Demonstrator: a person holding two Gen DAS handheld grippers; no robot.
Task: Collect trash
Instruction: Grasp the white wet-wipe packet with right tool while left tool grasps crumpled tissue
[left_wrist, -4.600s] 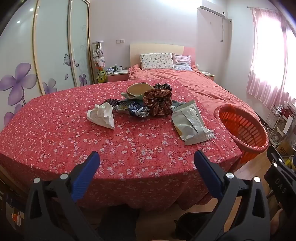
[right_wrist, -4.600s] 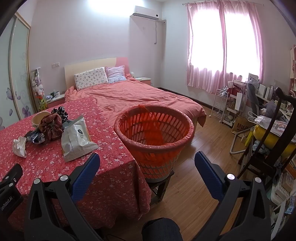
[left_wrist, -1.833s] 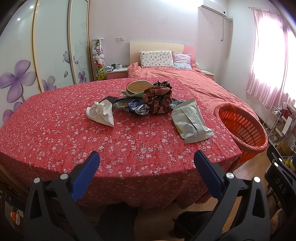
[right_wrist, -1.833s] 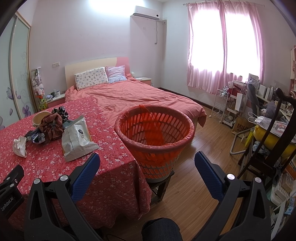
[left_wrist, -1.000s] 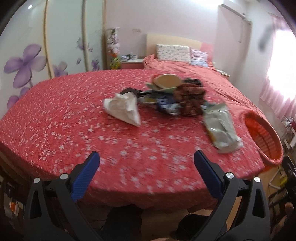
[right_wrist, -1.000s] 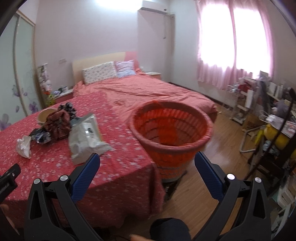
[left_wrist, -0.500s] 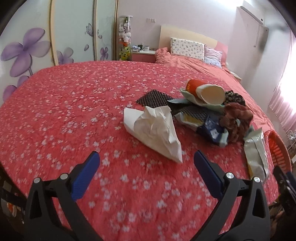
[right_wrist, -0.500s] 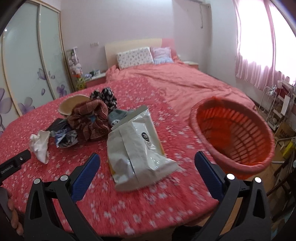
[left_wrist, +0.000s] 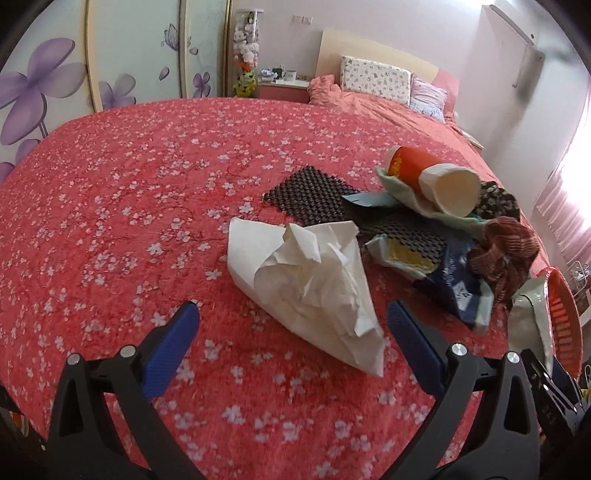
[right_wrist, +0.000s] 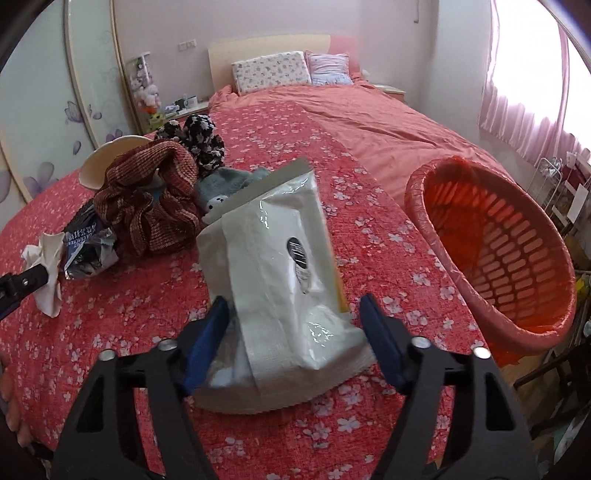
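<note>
Left wrist view: a surface (left_wrist: 110, 192) under red flowered cloth fills the frame, wardrobe doors (left_wrist: 48, 81) and a bed (left_wrist: 373, 99) behind. The left gripper (left_wrist: 291, 325) is held wide open, nothing gripped — crumpled white paper (left_wrist: 306, 280) lies just ahead of its fingers, the near edge bare.

Right wrist view: the right gripper (right_wrist: 295, 321) has just been closing; a silver pouch (right_wrist: 280, 284) lies between its fingers, contact cannot be told. An orange basket (right_wrist: 495, 251) stands off the right edge.

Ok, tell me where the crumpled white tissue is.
In the left wrist view the crumpled white tissue lies on the red floral tablecloth, ahead between the left tool's open fingers, just left of the black mesh mat.
</note>
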